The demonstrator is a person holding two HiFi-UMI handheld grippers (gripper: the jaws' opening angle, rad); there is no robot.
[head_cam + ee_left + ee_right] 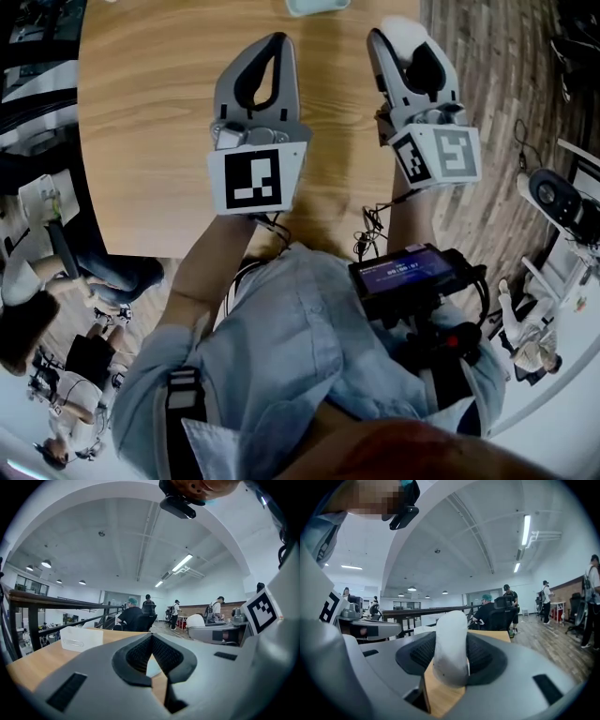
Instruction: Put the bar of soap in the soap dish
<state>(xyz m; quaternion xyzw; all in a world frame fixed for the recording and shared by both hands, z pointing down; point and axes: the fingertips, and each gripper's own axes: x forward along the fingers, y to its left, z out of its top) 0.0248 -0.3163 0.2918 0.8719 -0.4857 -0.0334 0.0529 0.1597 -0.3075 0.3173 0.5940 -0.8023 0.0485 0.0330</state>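
Holding entry, two hand-held tools over a wooden table (159, 122).

- Right claw (410, 45): clamped on the bar of soap (451, 648). The soap is white and rounded; it stands on end between the dark ribbed pads and sticks out past the tips. It is held off the table, above the far right part of the tabletop.
- Left claw (274, 42): jaws together at the tips, nothing between them. It is held beside the right one, and both point away from the person.
- Marker cube, left (255, 178), and marker cube, right (439, 155): one at the near end of each tool, faces up.
- Pale blue-green object (317, 6): on the table beyond the two claws, roughly between their lines, cut off by the top edge of the head view. It may be the soap dish, but too little shows to tell.
- White translucent box (80, 638): on the table, left of the left claw's line; the right gripper view shows it just left of the soap.
- Person: light blue shirt (281, 356), with a dark device with a lit screen (408, 272) at the waist.
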